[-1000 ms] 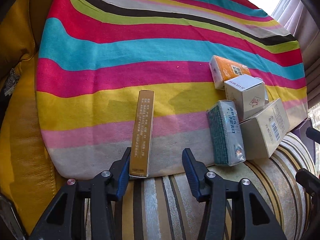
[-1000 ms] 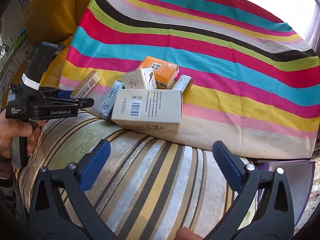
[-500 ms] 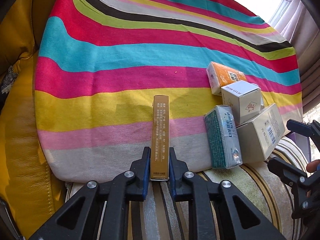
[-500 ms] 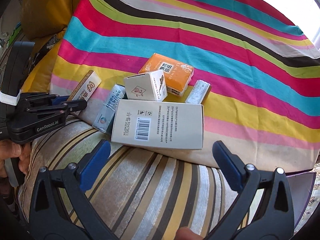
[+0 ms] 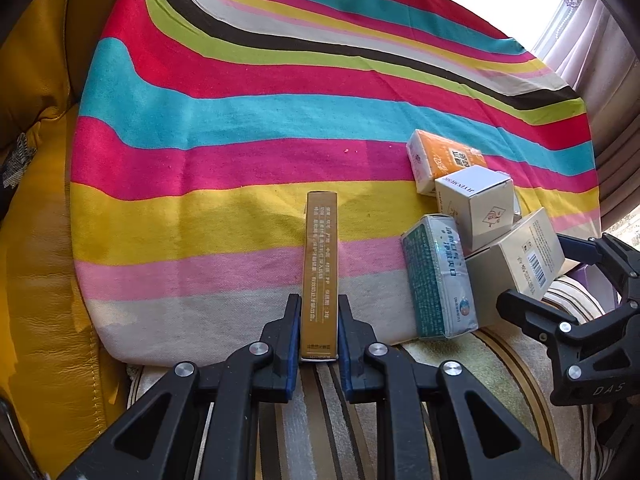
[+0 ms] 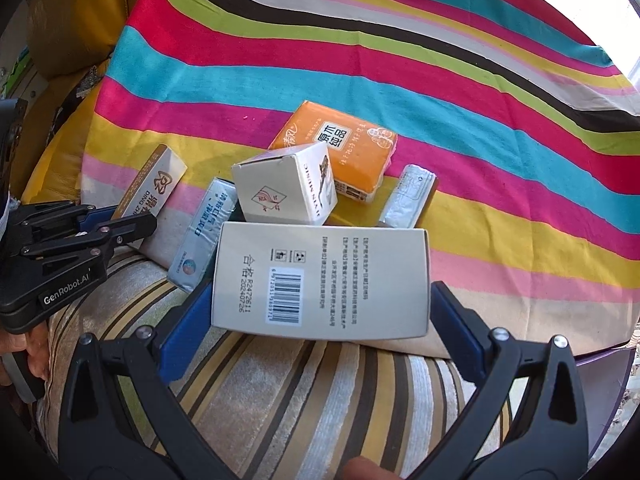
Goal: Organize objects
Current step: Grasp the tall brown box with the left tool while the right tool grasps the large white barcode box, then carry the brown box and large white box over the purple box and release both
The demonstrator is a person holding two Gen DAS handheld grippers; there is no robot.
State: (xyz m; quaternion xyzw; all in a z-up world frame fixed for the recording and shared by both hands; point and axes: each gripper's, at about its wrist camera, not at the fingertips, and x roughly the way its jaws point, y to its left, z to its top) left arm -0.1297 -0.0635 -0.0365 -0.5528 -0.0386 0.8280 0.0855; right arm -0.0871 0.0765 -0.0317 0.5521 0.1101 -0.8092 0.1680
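Observation:
My left gripper (image 5: 319, 332) is shut on the near end of a slim gold box (image 5: 320, 256) that stands on its narrow edge on the striped cloth (image 5: 240, 128). The right wrist view shows the same gold box (image 6: 154, 184) in the left gripper (image 6: 108, 224) at far left. My right gripper (image 6: 320, 320) is open, its blue pads flanking a large beige barcode box (image 6: 320, 280) without pressing it. A white cube box (image 6: 284, 188) leans on the pile behind it. Beyond are an orange tissue pack (image 6: 340, 144), a green-and-silver pack (image 6: 204, 232) and a silver foil pack (image 6: 408, 196).
The cloth covers a seat cushion with brown and cream stripes (image 6: 280, 392). Yellow leather upholstery (image 5: 36, 280) rises on the left. A curtain (image 5: 592, 40) hangs at the far right, and a purple object (image 6: 600, 380) lies beside the cushion. A person's hand (image 6: 32, 356) holds the left gripper.
My left gripper closed from open onto the gold box, which now stands centred between the pads. My right gripper came forward and down until its fingers flank the beige box.

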